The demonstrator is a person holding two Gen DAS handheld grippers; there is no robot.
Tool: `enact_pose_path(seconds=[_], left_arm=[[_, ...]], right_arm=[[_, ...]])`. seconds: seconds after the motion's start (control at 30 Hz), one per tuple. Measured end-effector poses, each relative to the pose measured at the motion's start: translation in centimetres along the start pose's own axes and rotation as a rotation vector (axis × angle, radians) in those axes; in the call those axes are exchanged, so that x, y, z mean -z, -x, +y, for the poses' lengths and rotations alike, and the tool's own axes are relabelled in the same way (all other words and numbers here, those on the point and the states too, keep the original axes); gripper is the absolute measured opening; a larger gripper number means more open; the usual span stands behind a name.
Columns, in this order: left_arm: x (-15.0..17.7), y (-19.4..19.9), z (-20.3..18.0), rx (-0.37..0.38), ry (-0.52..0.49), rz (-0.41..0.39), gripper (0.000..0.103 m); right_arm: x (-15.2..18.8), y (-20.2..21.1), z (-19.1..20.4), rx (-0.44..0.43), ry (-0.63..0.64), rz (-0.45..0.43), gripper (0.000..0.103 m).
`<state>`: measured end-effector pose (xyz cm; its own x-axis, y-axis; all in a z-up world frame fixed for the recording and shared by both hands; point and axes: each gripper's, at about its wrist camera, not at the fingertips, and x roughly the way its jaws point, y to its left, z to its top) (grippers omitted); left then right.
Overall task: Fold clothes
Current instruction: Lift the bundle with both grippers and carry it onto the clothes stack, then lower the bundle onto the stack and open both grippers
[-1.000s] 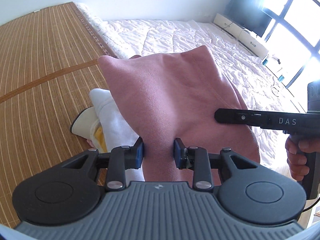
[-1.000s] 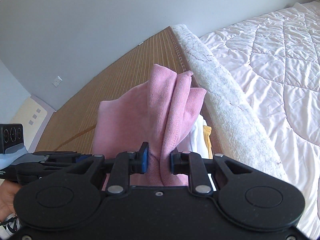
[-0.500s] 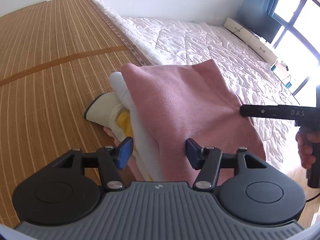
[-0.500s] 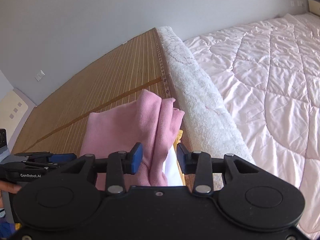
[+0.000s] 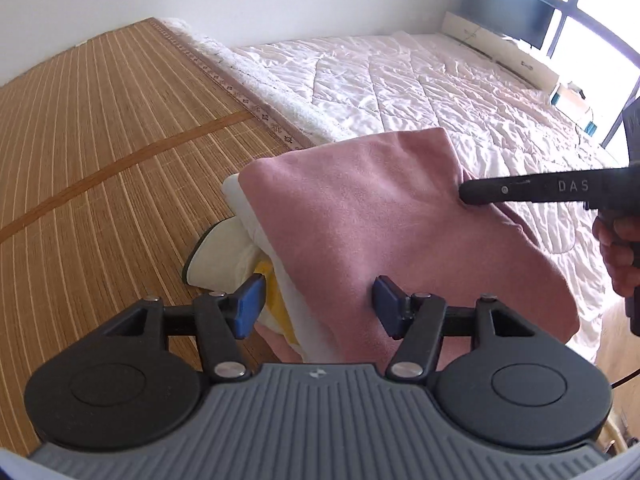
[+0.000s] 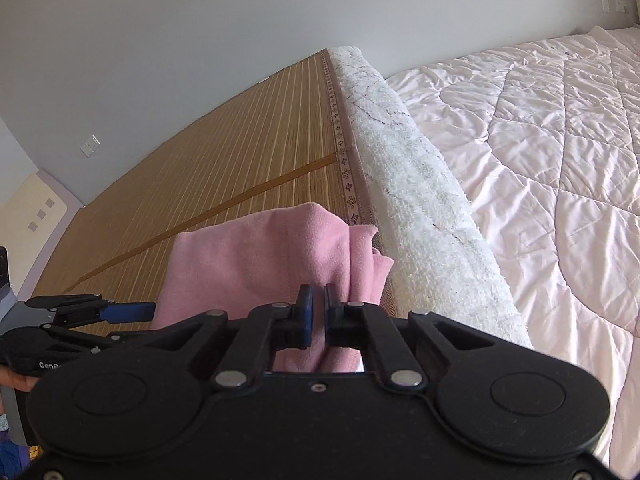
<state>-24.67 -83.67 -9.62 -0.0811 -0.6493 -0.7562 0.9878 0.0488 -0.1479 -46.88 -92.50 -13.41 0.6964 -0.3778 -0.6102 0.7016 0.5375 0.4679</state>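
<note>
My left gripper [image 5: 316, 304] stands wide open at the bottom centre of its view, blue pads either side of the soft pink fleece garment [image 5: 384, 232] without pinching it. My right gripper [image 6: 318, 314] has its pads pressed nearly together at lower centre; whether they pinch a fold of pink cloth I cannot tell. The garment lies mid-frame, bunched in layers over a cream and yellow cloth bundle [image 5: 232, 248] on the ribbed bamboo mat [image 5: 100, 140], just beside the fluffy white blanket roll [image 6: 420, 196] and the quilted pale bedspread [image 6: 540, 140]. I judge the folding roughly half done: doubled over, but edges uneven, not yet flattened or squared.
</note>
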Motion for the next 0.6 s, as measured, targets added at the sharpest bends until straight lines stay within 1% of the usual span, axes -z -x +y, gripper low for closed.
enact_pose_path(seconds=[0.03, 0.1, 0.17, 0.2, 0.3, 0.33, 0.37, 0.4, 0.43, 0.5, 0.57, 0.6], left_arm=[[0.1, 0.6, 0.2, -0.007, 0.024, -0.009, 0.065], [0.6, 2.1, -0.9, 0.005, 0.035, -0.016, 0.065], [1.2, 3.5, -2.2, 0.02, 0.042, -0.022, 0.065], [1.5, 4.3, -2.9, 0.028, 0.046, -0.024, 0.065], [2.7, 3.3, -5.1, 0.04, 0.005, 0.009, 0.066], [3.2, 2.7, -5.5, 0.015, -0.002, 0.031, 0.066], [3.6, 2.1, -5.7, -0.018, -0.006, 0.056, 0.066], [4.3, 1.8, -6.3, -0.05, -0.034, 0.074, 0.066], [4.8, 1.7, -6.5, -0.072, -0.051, 0.087, 0.066], [5.8, 2.0, -6.0, -0.071, -0.031, 0.112, 0.066], [6.7, 2.7, -5.7, -0.065, -0.004, 0.134, 0.066], [7.3, 3.1, -5.8, -0.076, -0.006, 0.145, 0.066]], right_arm=[[0.0, 0.8, -0.3, 0.006, 0.001, -0.006, 0.016], [0.2, 2.7, 0.2, 0.027, 0.033, -0.023, 0.023], [1.0, 4.6, 1.8, -0.005, 0.06, -0.039, 0.023], [1.4, 4.9, 2.6, -0.02, 0.086, -0.032, 0.024], [2.9, 4.3, 5.2, -0.041, 0.192, 0.015, 0.025], [3.6, 3.7, 5.6, -0.021, 0.216, 0.038, 0.025], [4.2, 3.1, 5.5, -0.001, 0.211, 0.061, 0.024], [4.7, 2.7, 5.1, 0.012, 0.194, 0.072, 0.022], [5.0, 2.7, 4.6, 0.026, 0.18, 0.074, 0.018], [5.6, 3.3, 3.5, 0.066, 0.154, 0.081, 0.013], [6.2, 4.7, 2.6, 0.099, 0.121, 0.08, 0.018], [6.5, 5.5, 2.2, 0.119, 0.103, 0.08, 0.026]])
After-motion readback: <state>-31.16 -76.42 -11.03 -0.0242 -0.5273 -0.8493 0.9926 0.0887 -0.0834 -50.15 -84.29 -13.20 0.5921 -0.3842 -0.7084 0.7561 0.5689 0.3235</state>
